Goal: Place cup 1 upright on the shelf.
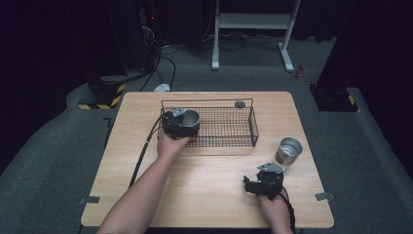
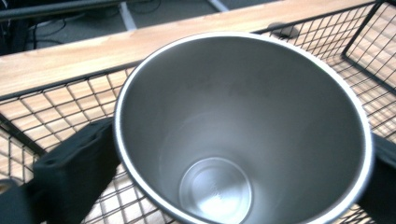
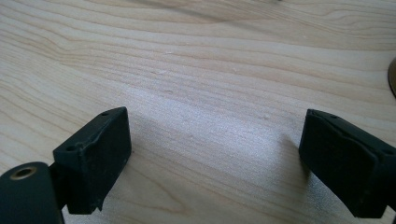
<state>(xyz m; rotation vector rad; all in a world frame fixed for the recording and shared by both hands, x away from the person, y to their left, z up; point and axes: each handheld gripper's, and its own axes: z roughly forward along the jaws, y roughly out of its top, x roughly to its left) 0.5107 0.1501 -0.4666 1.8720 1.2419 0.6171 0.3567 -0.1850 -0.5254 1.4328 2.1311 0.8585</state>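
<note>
As left gripper (image 2: 243, 154) clasps it, steel cup (image 2: 243, 126) upright — mouth upward

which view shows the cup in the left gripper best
The left gripper view: the steel cup sits between the jaws, open mouth and bare inside visible. The high view shows it small, at the basket's left end.

I see a wooden table (image 1: 204, 195) on grey carpet. Beyond its far edge stands a white metal frame (image 1: 253, 22), with black cables (image 1: 165, 63) trailing left of it. Yellow-and-black striped bases (image 1: 104, 95) sit off the far left corner.
</note>
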